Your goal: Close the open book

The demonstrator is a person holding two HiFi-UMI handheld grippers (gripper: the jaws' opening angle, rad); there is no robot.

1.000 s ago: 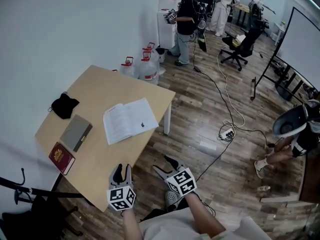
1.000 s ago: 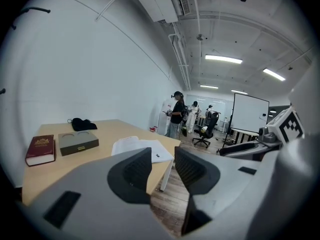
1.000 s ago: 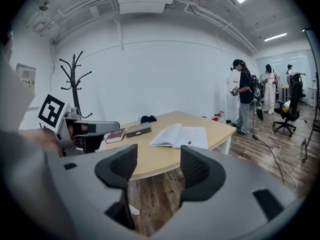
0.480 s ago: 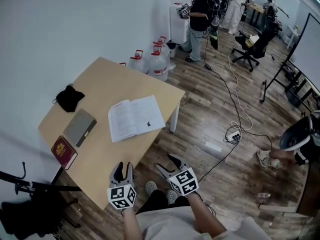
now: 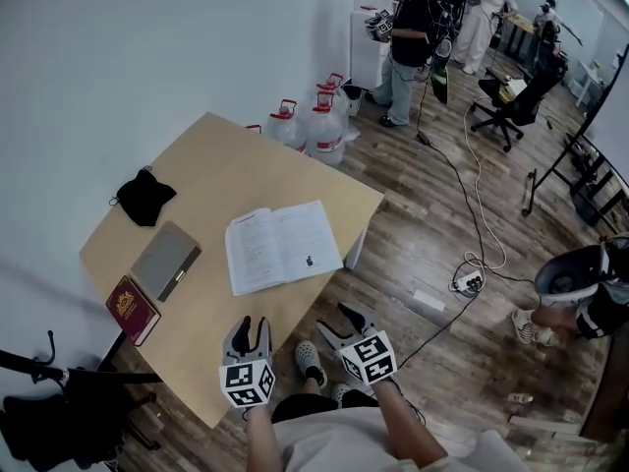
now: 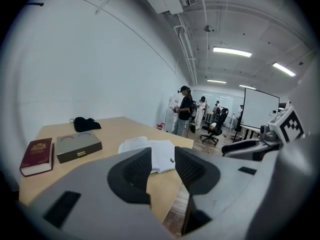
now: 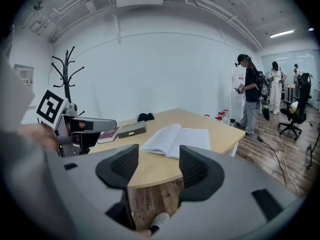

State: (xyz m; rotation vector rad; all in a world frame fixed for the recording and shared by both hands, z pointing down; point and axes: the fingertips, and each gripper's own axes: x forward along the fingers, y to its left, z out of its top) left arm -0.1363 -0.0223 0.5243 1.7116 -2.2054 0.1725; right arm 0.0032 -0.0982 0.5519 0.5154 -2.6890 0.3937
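Lying open on the table (image 5: 228, 165) — the book (image 5: 283, 247), pages up.

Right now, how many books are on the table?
2. The open book lies pages up near the right edge of the table. The closed red book lies at the near left corner, beside the grey case. None appears hidden.

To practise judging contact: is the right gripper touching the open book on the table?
Apart. In the head view the right gripper hangs over the floor, short of the table edge; the book lies farther in, with bare tabletop between.
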